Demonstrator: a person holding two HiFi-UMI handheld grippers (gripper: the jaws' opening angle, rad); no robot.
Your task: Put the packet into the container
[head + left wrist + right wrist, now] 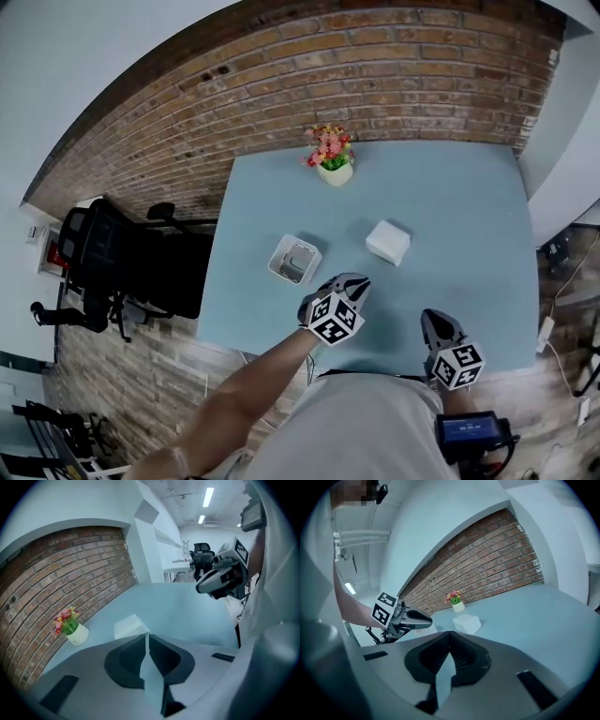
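On the table [450, 187] — packet [387, 242] near container [294, 259], awaiting transfer; left gripper [355, 281] and right gripper [433, 321] closed, empty, staged for pickup.

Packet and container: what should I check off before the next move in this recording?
1. The packet lies free on the table, nothing touching it: ok.
2. The container stands upright, mouth up: ok.
3. Room inside the container: cannot tell.
4. The left tongs open for a grasp: not ok, shut and empty.
5. The right tongs open: not ok, shut and empty.
6. The flower pot stands off the way from packet to container: ok.
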